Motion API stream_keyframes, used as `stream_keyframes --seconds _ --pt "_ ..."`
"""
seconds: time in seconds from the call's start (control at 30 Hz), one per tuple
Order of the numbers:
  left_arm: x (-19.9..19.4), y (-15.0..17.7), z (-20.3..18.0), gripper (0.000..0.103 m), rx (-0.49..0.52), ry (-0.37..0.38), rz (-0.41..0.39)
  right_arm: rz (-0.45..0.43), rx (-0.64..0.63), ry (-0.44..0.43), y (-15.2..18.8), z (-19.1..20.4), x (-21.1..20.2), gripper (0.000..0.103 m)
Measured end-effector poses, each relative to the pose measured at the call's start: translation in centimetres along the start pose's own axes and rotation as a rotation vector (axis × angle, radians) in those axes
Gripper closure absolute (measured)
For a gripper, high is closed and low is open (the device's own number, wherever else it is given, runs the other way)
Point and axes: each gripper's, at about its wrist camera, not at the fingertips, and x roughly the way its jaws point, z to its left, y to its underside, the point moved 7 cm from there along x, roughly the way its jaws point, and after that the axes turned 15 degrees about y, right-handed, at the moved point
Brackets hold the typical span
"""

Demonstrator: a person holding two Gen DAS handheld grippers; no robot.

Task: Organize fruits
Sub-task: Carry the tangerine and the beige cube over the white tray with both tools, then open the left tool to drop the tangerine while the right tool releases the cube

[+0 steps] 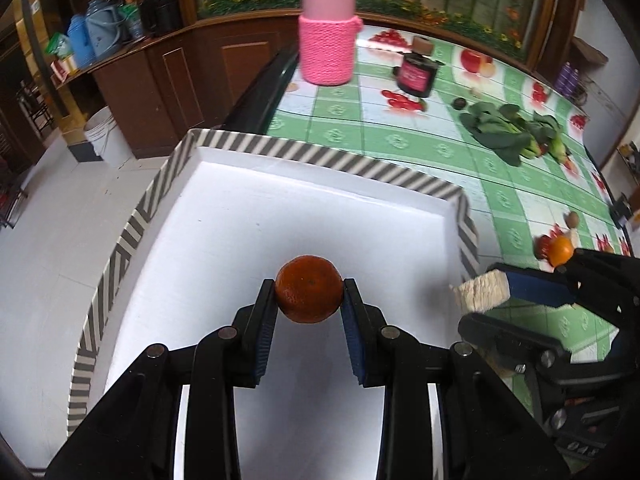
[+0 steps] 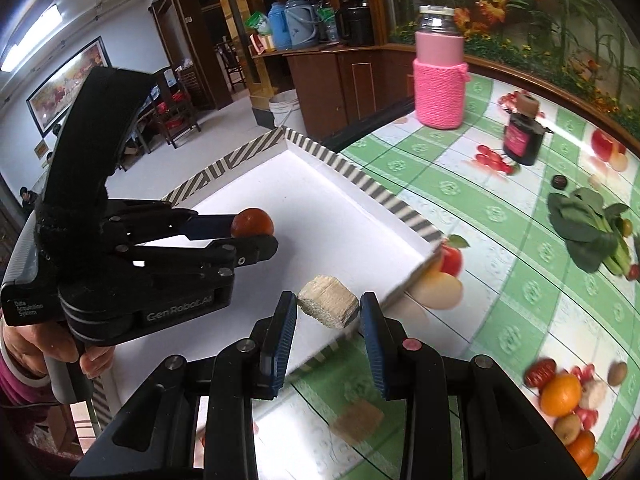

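My left gripper (image 1: 309, 294) is shut on a dark orange tangerine (image 1: 309, 289) and holds it over the white tray (image 1: 240, 184) with a grey striped rim. It also shows in the right wrist view (image 2: 256, 236), with the tangerine (image 2: 252, 222) at its tips. My right gripper (image 2: 328, 312) is shut on a pale beige fibrous chunk (image 2: 329, 306), held just above the tray's near right corner (image 2: 424, 258). In the left wrist view the chunk (image 1: 480, 292) sits at the right gripper's tip. A small orange (image 1: 560, 251) lies on the table to the right.
A pink knit-sleeved jar (image 1: 327, 40), a dark jar (image 1: 416, 76) and leafy greens (image 1: 508, 130) stand on the green fruit-print tablecloth (image 1: 400, 136). More small fruits (image 2: 568, 404) lie at the right. The table's left edge drops to the floor, with a white bucket (image 1: 104, 136) below.
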Motion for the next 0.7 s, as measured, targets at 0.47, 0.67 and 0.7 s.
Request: stream_keyframes --seconds 0.47,0.67,0.7 --pt "2.0 -0.4 2.5 0.073 -0.045 -0.047 0.026 0.041 -0.056 -0.014 -1.2 2.5 3.4 0.070" --pt "1.9 -0.5 2.7 0.073 -0.046 -0.057 0.018 0.059 -0.071 -0.011 -1.2 2.8 4.3 0.070" --pt "1.9 -0.5 2.7 0.073 -0.048 -0.057 0.017 0.061 -0.075 -0.009 -1.2 2.9 4.4 0.069"
